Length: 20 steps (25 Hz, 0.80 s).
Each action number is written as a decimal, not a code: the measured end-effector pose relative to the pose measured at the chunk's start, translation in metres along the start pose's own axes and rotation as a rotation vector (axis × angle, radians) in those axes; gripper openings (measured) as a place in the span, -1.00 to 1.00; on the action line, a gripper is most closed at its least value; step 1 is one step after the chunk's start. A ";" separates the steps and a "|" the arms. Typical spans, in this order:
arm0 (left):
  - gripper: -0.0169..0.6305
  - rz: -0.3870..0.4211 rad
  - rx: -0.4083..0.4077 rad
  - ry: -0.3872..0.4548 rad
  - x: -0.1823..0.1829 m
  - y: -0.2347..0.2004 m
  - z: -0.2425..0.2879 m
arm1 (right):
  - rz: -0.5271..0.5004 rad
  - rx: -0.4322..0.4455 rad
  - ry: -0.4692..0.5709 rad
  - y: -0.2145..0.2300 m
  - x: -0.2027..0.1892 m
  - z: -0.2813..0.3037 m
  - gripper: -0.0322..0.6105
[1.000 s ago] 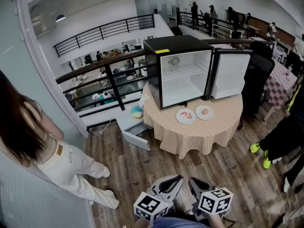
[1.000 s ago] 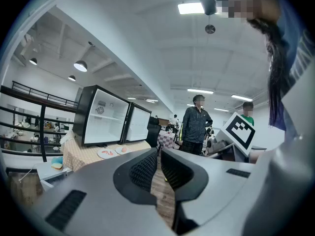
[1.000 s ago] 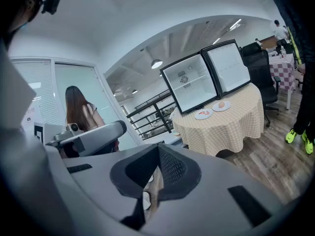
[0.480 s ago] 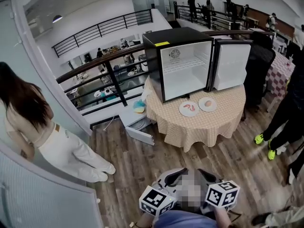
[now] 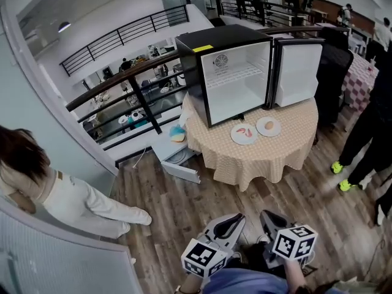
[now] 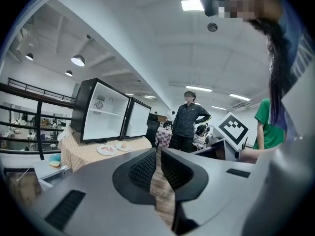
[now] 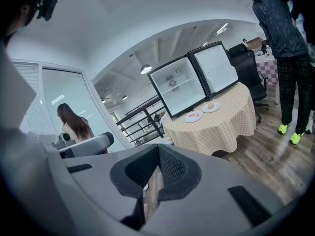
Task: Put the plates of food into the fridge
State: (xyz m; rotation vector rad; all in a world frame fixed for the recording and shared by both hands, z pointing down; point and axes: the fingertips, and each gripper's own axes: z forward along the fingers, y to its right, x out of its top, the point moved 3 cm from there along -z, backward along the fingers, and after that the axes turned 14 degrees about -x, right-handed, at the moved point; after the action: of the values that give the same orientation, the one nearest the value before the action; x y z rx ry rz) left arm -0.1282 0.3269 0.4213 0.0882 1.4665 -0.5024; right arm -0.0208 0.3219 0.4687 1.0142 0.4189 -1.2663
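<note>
Two white plates stand on the checked tablecloth (image 5: 257,158) in front of the black mini fridge (image 5: 236,78), whose door (image 5: 298,72) is swung wide open. The left plate (image 5: 244,133) carries reddish food; the right plate (image 5: 268,127) holds a pale round item. Both plates also show far off in the gripper views, the left plate (image 6: 107,150) and the right plate (image 7: 211,106). My left gripper (image 5: 228,227) and right gripper (image 5: 271,220) hang low over the wooden floor, well short of the table. Each is shut and empty, as the left gripper (image 6: 158,154) and the right gripper (image 7: 158,151) show close up.
A person in white (image 5: 67,201) stands by the left wall. Another person in dark clothes with bright shoes (image 5: 367,133) stands right of the table. A white cabinet with an open drawer (image 5: 174,158) sits on the floor left of the table, a black railing (image 5: 135,81) behind.
The fridge and table look slightly larger and nearer in the head view. The person in white has shifted along the left wall. Both grippers stay shut near the bottom edge.
</note>
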 end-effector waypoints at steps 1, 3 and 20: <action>-0.87 -0.005 -0.001 0.001 -0.001 -0.002 0.003 | 0.000 -0.004 -0.004 0.003 0.001 0.004 -0.85; -0.87 -0.018 0.001 -0.002 -0.002 -0.011 0.008 | -0.002 -0.004 -0.014 0.010 0.005 0.014 -0.85; -0.87 -0.026 0.151 0.014 0.054 -0.146 0.165 | -0.059 0.116 -0.089 0.108 0.146 0.151 -0.85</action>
State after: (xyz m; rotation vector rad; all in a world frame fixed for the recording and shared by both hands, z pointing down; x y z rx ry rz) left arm -0.0293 0.1232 0.4248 0.1929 1.4436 -0.6347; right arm 0.0830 0.1108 0.4806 1.0447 0.3116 -1.3964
